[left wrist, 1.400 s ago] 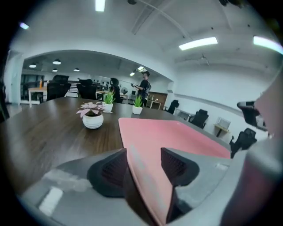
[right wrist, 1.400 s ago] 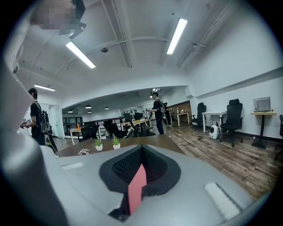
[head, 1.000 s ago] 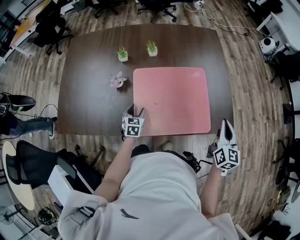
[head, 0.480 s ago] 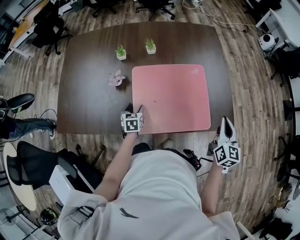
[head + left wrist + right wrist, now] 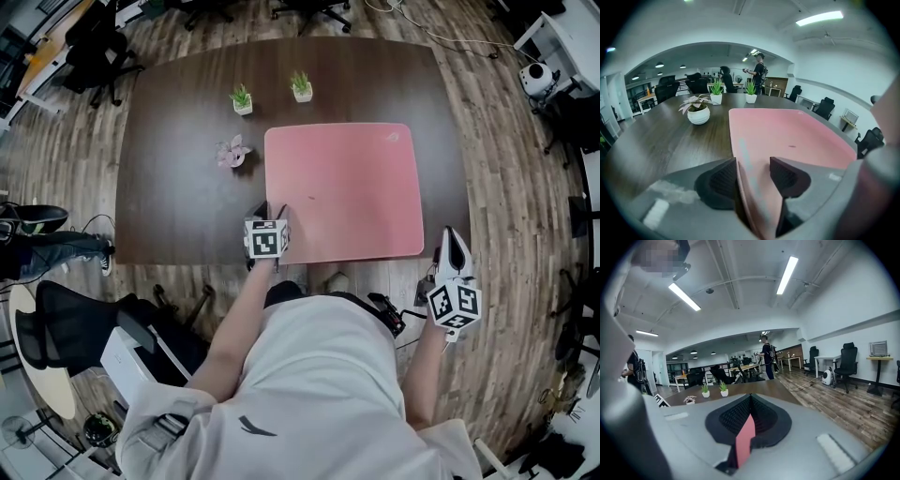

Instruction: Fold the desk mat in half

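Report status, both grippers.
Left gripper jaws just closing, desk mat corner between them, unclamped. Right gripper shut, off the table. Mat unfolded. Plants clear of it.

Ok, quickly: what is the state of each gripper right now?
Left gripper: jaws open, just been closing, desk mat edge between them.
Right gripper: jaws closed on a thin pink strip, perhaps the mat.
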A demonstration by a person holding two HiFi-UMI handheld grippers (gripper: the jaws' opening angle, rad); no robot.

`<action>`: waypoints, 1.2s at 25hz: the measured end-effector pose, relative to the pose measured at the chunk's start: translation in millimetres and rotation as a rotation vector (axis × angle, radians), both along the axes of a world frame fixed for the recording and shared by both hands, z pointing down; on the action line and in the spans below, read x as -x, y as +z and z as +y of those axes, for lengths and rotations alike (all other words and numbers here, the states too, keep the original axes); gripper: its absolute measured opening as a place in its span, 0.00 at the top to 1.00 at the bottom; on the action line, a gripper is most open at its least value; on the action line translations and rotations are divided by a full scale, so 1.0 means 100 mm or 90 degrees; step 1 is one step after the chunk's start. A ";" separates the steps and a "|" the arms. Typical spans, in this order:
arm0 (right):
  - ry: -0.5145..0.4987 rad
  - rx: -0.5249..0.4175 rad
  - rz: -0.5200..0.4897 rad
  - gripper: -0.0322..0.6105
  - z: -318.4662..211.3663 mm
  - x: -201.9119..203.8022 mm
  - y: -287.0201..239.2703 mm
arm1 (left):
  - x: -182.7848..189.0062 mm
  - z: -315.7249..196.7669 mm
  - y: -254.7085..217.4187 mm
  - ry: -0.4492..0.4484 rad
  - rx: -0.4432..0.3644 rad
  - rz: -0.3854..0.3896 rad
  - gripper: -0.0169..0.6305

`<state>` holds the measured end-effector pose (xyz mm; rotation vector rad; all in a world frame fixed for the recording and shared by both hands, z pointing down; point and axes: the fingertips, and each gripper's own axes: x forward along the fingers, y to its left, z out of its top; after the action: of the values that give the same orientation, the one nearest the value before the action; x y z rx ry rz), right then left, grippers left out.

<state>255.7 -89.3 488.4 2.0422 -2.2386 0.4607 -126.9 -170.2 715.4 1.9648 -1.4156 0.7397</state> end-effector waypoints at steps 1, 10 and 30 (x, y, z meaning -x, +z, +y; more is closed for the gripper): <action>-0.001 0.000 0.000 0.95 0.00 0.00 0.00 | 0.00 0.00 0.00 -0.001 -0.001 0.001 0.62; 0.000 0.001 0.002 0.95 0.02 -0.03 -0.02 | -0.09 0.03 -0.03 -0.010 0.012 0.032 0.77; 0.004 -0.005 -0.003 0.95 0.06 -0.03 -0.02 | -0.28 0.07 -0.54 0.017 -0.043 0.106 0.83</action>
<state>258.8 -83.5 486.2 2.0539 -2.2413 0.4579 -99.1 -163.5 661.1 2.0500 -1.3330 0.5323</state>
